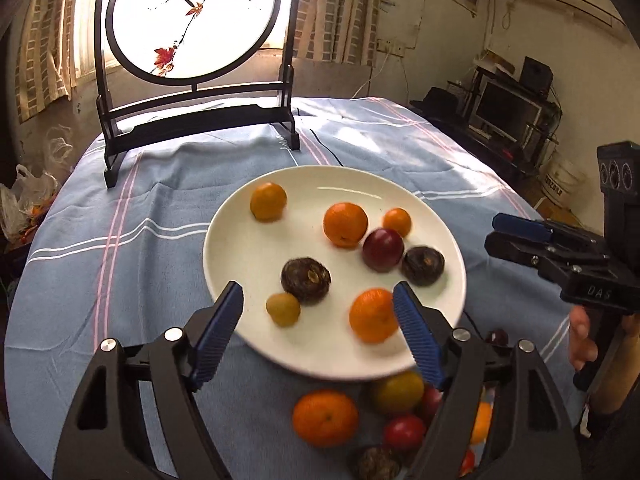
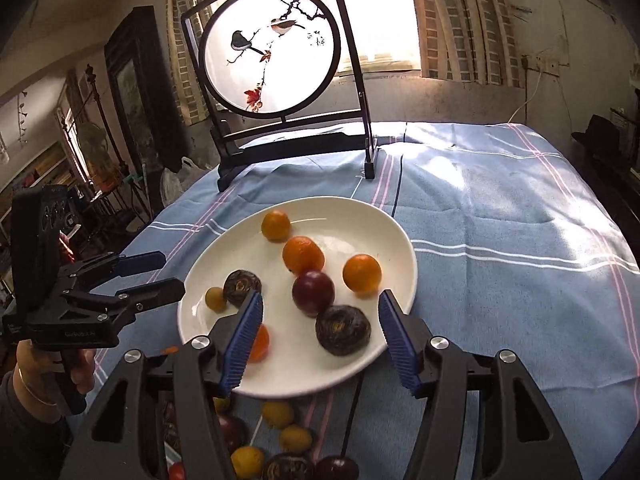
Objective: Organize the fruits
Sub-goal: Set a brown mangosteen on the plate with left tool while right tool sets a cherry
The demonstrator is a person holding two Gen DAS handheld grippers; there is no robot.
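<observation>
Sunlight pours through the curtained window behind a round bird-painted screen (image 1: 192, 20) standing at the far side of the tabletop (image 1: 120, 240), which wears a blue striped cloth. Centre stage, a white plate (image 1: 240, 248) carries the fruits: four oranges (image 1: 345, 224), a dark red plum (image 1: 383, 249), two dark brown rough-skinned fruits (image 1: 306, 279) and a small yellow-green one (image 1: 283, 309). Left gripper (image 1: 318, 334) hangs over the plate's near rim, jaws spread wide, nothing pressed between the pads, an orange sitting just inside its right finger. Right gripper (image 2: 320, 340) hovers over the same rim from the other side, jaws parted too, a brown fruit (image 2: 343, 330) lying loose between them. More fruit (image 1: 325, 418) waits on the cloth just below the plate, blurred.
</observation>
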